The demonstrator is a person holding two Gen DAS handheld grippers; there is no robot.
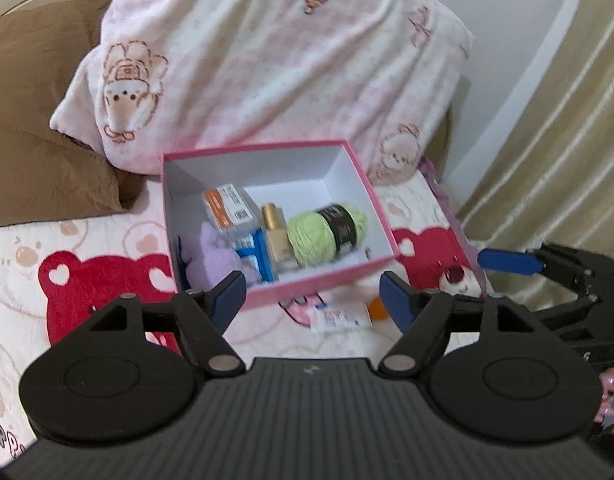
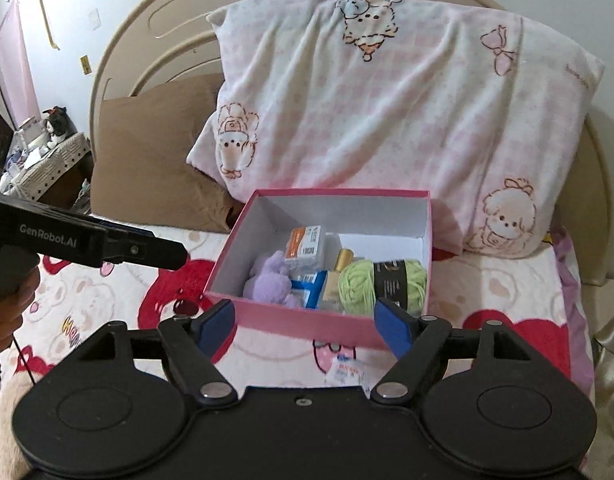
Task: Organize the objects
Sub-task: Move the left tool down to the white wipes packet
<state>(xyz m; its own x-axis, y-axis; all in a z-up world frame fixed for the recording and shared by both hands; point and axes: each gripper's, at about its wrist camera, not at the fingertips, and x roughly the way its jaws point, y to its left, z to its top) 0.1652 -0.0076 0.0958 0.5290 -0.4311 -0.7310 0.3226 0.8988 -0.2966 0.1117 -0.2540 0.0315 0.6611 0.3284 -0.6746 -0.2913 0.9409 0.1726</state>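
A pink box [image 1: 259, 151] [image 2: 339, 192] with a white inside stands open on the bed. It holds a green yarn ball [image 1: 311, 236] [image 2: 359, 284], a purple fluffy item [image 1: 211, 252] [image 2: 271, 280], a small orange-and-white carton [image 1: 227, 208] [image 2: 305, 246], a gold-capped bottle [image 1: 277, 240] [image 2: 335, 284] and a blue packet [image 1: 255, 254] [image 2: 309, 286]. A small white packet [image 1: 339, 318] [image 2: 347, 372] lies on the bedspread before the box. My left gripper [image 1: 313, 296] hovers open and empty above the box's near side. My right gripper [image 2: 305, 326] is open and empty too, beside it.
A pink-checked pillow [image 1: 267, 60] [image 2: 387, 100] leans behind the box, a brown pillow [image 1: 35, 120] [image 2: 147, 160] to its left. An orange scrap [image 1: 375, 307] lies by the packet. A beige curtain [image 1: 567, 140] hangs right; a cluttered nightstand [image 2: 39, 160] stands far left.
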